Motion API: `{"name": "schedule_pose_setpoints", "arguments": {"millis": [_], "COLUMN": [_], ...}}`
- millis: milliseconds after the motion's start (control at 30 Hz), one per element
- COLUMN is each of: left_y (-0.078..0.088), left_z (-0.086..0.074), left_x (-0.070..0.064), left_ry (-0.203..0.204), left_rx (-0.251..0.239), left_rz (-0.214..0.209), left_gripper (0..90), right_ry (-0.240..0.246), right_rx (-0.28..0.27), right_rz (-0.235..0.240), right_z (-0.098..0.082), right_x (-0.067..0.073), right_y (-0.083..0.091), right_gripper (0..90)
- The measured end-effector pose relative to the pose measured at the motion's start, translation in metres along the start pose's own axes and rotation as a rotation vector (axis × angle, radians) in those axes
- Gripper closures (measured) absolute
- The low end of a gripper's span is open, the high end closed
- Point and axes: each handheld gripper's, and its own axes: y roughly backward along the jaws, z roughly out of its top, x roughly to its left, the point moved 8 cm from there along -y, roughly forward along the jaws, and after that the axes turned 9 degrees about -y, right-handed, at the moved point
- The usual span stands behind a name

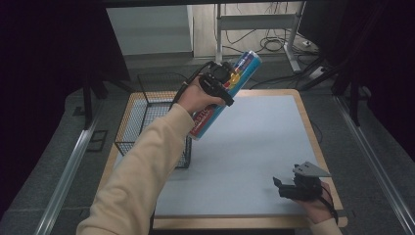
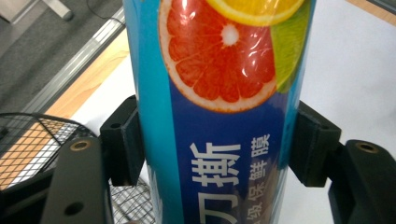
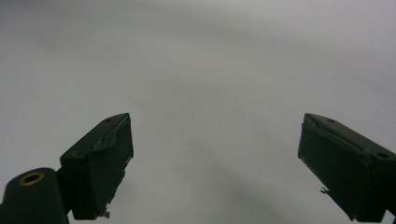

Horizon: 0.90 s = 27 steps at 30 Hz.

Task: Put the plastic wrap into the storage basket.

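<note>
A tall blue cylindrical tube printed with citrus slices (image 1: 226,94) is held clamped in the left tongs (image 1: 219,84), lifted beside the black wire basket (image 1: 147,105); placement appears outstanding. The right tongs (image 1: 286,187) rest wide open, empty, on the worktop (image 1: 254,147).

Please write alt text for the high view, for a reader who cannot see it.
The left gripper holds a blue tube printed with citrus fruit, tilted in the air above the table beside a wire basket. The right gripper rests near the table's front right corner, jaws open and empty.
</note>
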Motion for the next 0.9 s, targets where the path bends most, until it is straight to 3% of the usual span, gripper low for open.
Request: {"name": "schedule_pose_setpoints", "arguments": {"millis": [467,900], "left_y": [0.011,0.012], "left_z": [-0.023,-0.058], "left_x": [0.027,0.048], "left_ry": [0.055,0.111], "left_rx": [-0.001,0.027], "left_rz": [0.044,0.072], "left_gripper": [31.8,31.9], "right_ry": [0.001,-0.001], "right_rx": [0.004,0.004], "right_rz": [-0.002,-0.007], "right_z": [-0.001,-0.001], "right_x": [0.000,0.000], "right_y": [-0.001,-0.001], "right_gripper": [10.7,10.7]}}
